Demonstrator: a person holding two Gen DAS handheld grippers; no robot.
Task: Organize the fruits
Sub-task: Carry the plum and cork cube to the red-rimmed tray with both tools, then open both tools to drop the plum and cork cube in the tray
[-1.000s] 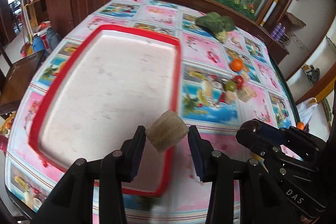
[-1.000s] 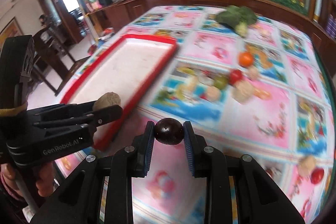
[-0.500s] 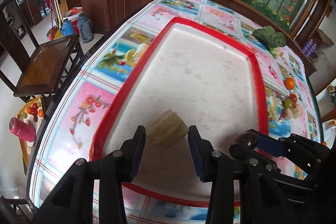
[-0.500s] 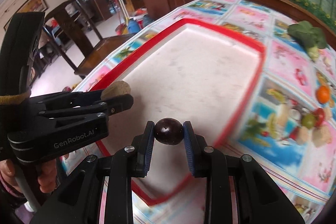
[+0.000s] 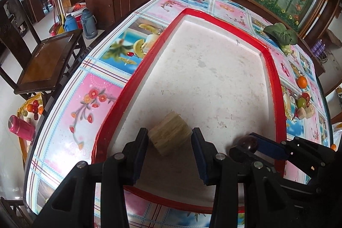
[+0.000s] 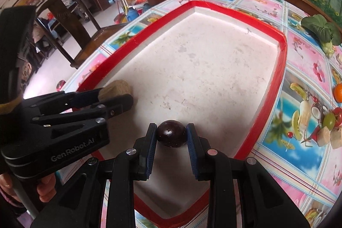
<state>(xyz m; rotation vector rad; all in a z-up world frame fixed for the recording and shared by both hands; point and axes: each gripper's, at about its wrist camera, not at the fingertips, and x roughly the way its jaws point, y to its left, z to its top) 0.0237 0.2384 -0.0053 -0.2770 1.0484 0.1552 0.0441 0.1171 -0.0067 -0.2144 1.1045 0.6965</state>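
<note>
Reading "GenRobot.AI": left gripper (image 6: 115,97) housing.

in front of me the desk (image 5: 94,97) wears a bright fruit-and-flower print cloth. on it lies a big red-rimmed tray (image 5: 275,87) with a white floor. beyond the tray's right side sit a leafy green vegetable (image 5: 282,34), an orange (image 5: 302,81) and a small cluster of fruit pieces (image 5: 303,106).

The underside of the tan block (image 5: 170,133) is hidden between the fingers of the left gripper (image 5: 170,142). In the right wrist view, most of that block (image 6: 116,89) is covered by the left gripper (image 6: 111,99). Whether either held item touches the red-rimmed tray (image 5: 275,87) cannot be determined. The small fruit pieces (image 6: 330,131) right of the right gripper (image 6: 171,138) are too small to identify.
</note>
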